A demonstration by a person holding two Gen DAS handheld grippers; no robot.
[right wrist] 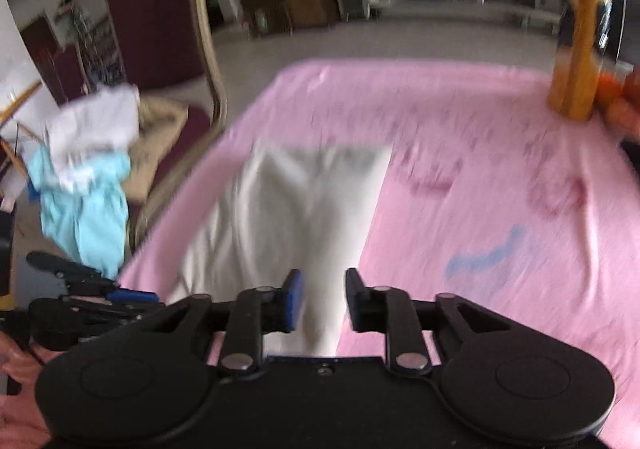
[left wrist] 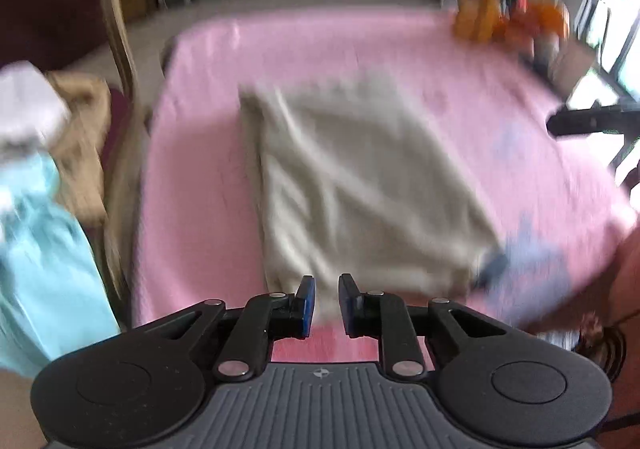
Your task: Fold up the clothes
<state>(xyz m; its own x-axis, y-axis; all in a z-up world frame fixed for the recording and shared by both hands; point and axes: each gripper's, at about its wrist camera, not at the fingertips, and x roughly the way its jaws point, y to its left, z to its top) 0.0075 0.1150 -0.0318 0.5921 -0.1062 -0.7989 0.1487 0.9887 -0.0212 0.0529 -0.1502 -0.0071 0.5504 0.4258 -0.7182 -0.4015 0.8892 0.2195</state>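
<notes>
In the left wrist view, the left gripper (left wrist: 326,303) hangs over the near edge of the desk (left wrist: 208,137), which is covered in a pink cloth. Its jaws stand slightly apart with nothing between the blue pads, so they are released. One pale folded garment (left wrist: 360,185) lies straight ahead of the jaws; its long axis runs from the near edge toward the far edge, slanting a little. Its near hem sits just beyond the fingertips. The right gripper (left wrist: 492,269) shows blurred at the garment's near right corner. A chair off the left edge carries a pile of clothes (left wrist: 44,169): one white piece, one tan and one light blue.

In the right wrist view, the right gripper (right wrist: 322,299) also has its jaws parted and empty. The same single garment lies ahead and slightly left, near the desk's left edge. The left gripper (right wrist: 120,295) is at the near left corner, so both sit about equally close to the near hem. One orange bottle (right wrist: 576,49) stands at the far right corner.
</notes>
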